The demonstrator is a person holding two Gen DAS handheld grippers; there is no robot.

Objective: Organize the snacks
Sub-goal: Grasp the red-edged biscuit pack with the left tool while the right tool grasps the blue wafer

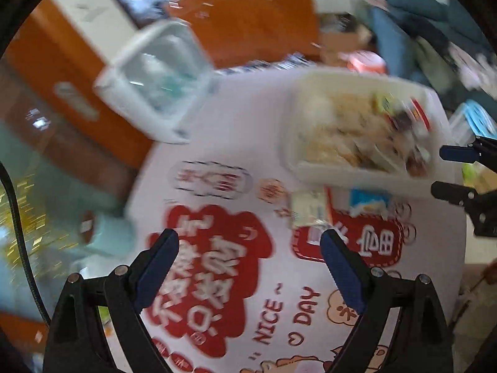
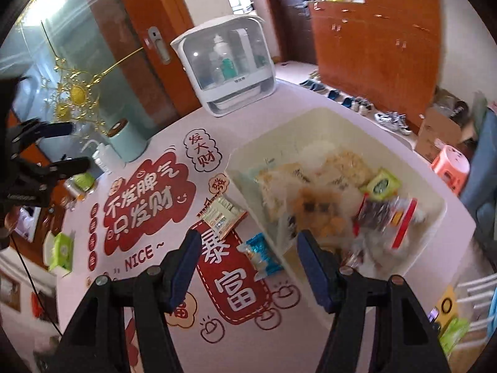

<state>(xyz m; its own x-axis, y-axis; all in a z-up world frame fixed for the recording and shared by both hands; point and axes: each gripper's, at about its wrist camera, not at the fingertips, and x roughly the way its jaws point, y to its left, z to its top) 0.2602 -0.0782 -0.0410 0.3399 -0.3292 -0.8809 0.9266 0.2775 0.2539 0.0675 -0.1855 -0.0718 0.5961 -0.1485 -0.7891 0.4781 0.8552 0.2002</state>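
Both the left claw [image 1: 250,245] and the right claw [image 2: 245,245] are held spread and empty above the desk [image 2: 292,96]. Two snack packets, tan [image 2: 222,214] and blue [image 2: 261,253], are seen just beside a snack-filled white bin [image 2: 310,124].

Black tool [image 2: 248,251] frames, blue pads [image 2: 183,267], silver screws.

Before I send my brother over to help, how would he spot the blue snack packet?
Find the cream bin full of snacks on the printed table mat. Two packets lie outside its near wall; the blue snack packet is nearer the camera, unlike the tan packet.
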